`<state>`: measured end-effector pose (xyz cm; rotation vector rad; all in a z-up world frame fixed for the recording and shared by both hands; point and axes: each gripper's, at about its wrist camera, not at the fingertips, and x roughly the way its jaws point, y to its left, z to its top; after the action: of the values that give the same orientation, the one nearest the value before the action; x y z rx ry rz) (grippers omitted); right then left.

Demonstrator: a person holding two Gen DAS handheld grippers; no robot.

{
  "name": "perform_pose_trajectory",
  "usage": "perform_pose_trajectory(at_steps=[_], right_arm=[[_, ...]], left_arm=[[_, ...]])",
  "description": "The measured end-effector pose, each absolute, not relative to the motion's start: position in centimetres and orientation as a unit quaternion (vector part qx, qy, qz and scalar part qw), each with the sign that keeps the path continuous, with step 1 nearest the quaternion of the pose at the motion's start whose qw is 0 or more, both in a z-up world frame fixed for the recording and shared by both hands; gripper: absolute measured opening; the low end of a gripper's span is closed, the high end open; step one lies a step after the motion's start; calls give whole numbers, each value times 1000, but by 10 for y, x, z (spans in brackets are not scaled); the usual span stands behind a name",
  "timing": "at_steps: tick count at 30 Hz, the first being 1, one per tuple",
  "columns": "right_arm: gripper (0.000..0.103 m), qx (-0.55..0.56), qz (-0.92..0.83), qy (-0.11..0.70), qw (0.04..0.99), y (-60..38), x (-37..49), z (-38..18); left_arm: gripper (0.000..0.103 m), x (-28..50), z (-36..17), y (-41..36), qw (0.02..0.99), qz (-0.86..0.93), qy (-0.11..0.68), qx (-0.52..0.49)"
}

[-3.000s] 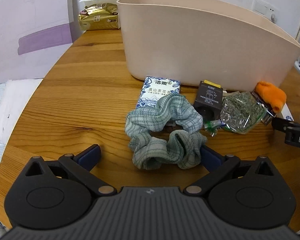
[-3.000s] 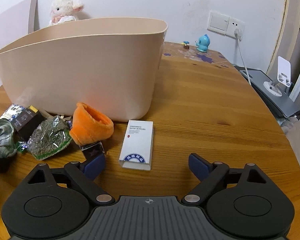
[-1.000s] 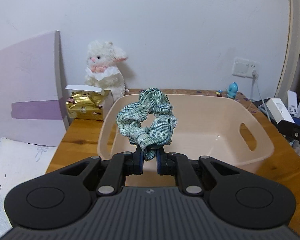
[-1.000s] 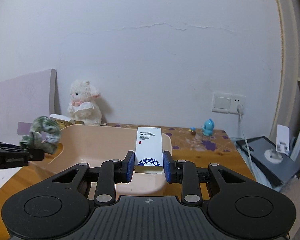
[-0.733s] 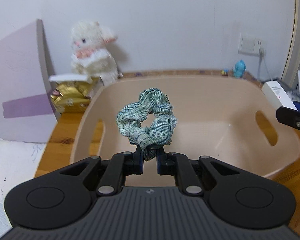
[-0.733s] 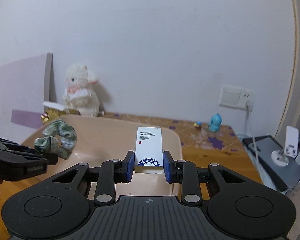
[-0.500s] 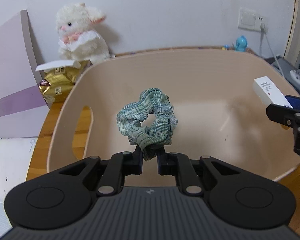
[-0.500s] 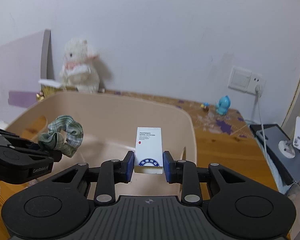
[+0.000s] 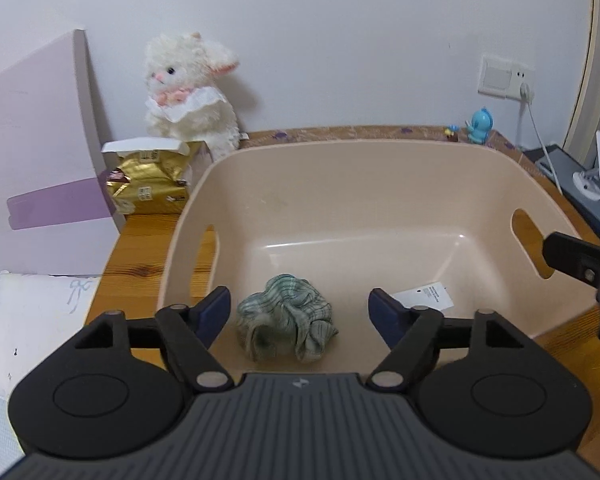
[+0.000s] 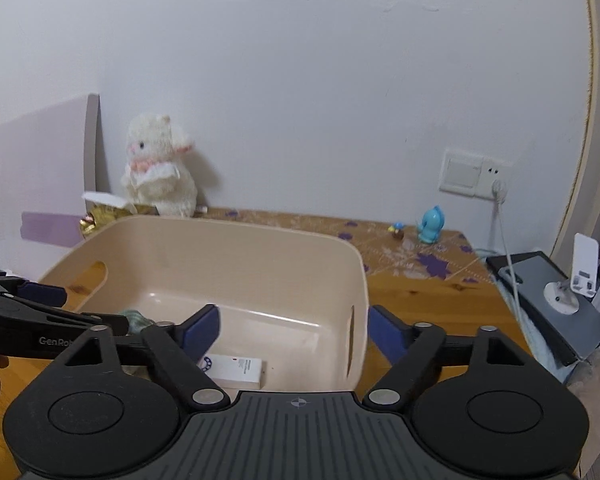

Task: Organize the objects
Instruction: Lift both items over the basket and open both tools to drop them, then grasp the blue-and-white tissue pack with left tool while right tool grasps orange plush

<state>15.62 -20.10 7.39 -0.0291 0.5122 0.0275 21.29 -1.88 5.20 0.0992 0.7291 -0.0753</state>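
Where jaws gape, scrunchie (image 9: pixel 286 318) lies below.

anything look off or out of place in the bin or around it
Nothing stands out. The green plaid scrunchie lies crumpled on the floor of the beige bin, and the white box lies flat beside it. Both the left gripper and the right gripper are open above the bin.

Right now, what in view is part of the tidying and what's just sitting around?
Job:
- beige bin
- green scrunchie on the bin floor
- white box lying flat in the bin
- left gripper, right gripper, both open

Bystanders:
- plush lamb
- gold packet
- blue figurine
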Motion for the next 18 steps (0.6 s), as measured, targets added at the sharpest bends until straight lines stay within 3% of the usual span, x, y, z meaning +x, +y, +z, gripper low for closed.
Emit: perform_pose_trajectory(at_steps=[1, 7, 18], right_arm=[[96, -14, 13, 249, 968, -201, 152, 77], [103, -17, 14, 235, 972, -198, 119, 86], [103, -30, 17, 258, 965, -196, 78, 72]], left_arm=[[81, 208, 55, -17, 934, -36, 353, 47], [89, 175, 66, -8, 939, -32, 339, 42], [95, 123, 56, 14, 939, -25, 342, 32]])
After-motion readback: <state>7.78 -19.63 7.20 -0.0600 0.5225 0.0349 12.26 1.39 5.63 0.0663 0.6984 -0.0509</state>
